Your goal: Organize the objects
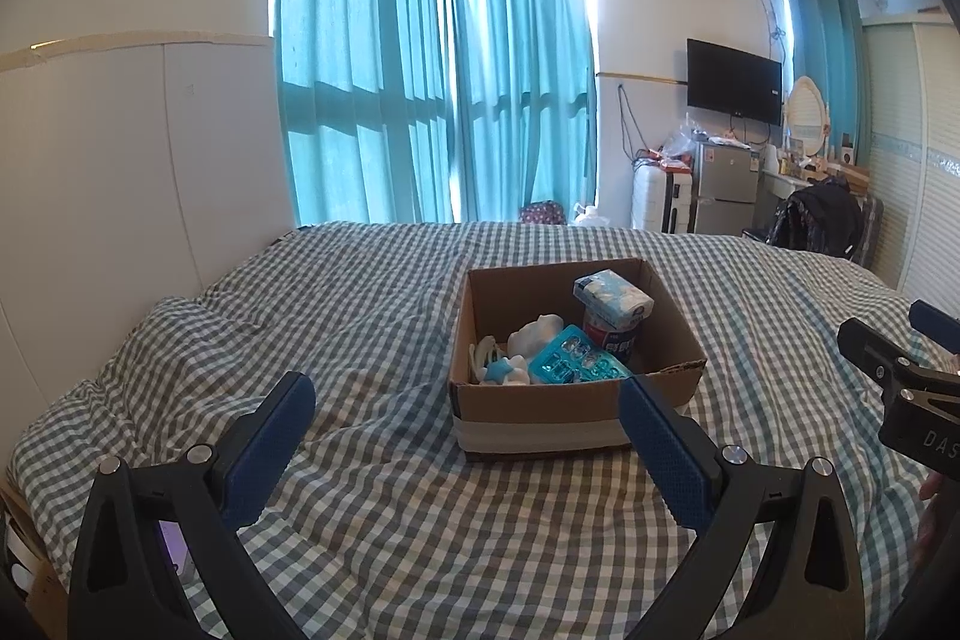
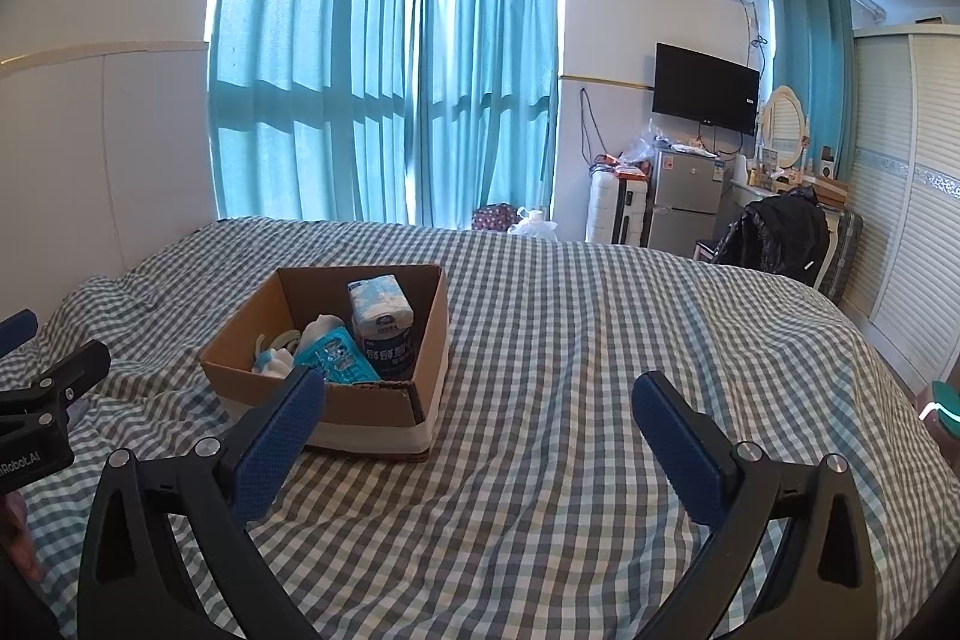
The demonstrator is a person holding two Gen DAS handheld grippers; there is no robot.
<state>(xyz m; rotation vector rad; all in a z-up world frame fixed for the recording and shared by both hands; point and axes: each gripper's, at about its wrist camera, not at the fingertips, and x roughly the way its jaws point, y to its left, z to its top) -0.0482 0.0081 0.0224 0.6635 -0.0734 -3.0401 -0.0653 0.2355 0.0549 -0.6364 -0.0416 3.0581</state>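
Note:
An open cardboard box [image 1: 528, 403] [image 2: 372, 403] sits on the checked bed. Inside it lie a blue-white tissue pack [image 1: 612, 298] [image 2: 381, 301] on a dark can [image 1: 618, 340] [image 2: 390, 355], a teal ice tray [image 1: 579, 358] [image 2: 336, 355], a white soft toy [image 1: 534, 331] [image 2: 321, 325] and a small blue star piece [image 1: 498, 371]. My left gripper [image 1: 468, 400] is open and empty, just in front of the box. My right gripper [image 2: 480, 400] is open and empty, to the right of the box above the bedspread. Each gripper shows at the edge of the other's view.
The checked bedspread [image 1: 360, 460] [image 2: 570, 340] is wrinkled around the box. A white headboard panel [image 1: 120, 160] stands at the left. Beyond the bed are teal curtains [image 1: 432, 70], a small fridge [image 2: 684, 202], a suitcase [image 2: 615, 208], a chair with a dark jacket [image 2: 780, 232] and a wardrobe [image 2: 900, 220].

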